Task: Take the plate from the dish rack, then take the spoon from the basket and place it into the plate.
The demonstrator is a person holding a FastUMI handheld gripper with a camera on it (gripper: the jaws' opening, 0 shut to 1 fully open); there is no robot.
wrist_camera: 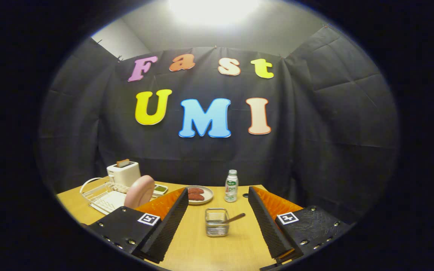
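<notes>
A pink plate (pixel 139 191) stands on edge in the white wire dish rack (pixel 101 196), beyond and to the left of my left finger. A small wire mesh basket (pixel 216 222) sits on the wooden table just ahead of my fingers, between them. A spoon (pixel 234 218) leans out of the basket toward the right. My gripper (pixel 217 241) is open, its fingers spread wide with nothing between them, held back from both the basket and the rack.
A white toaster (pixel 123 173) with a slice in it stands behind the rack. A grey plate (pixel 200 195) with reddish food and a white bottle (pixel 231 186) stand beyond the basket. A small green dish (pixel 160 189) lies by the rack.
</notes>
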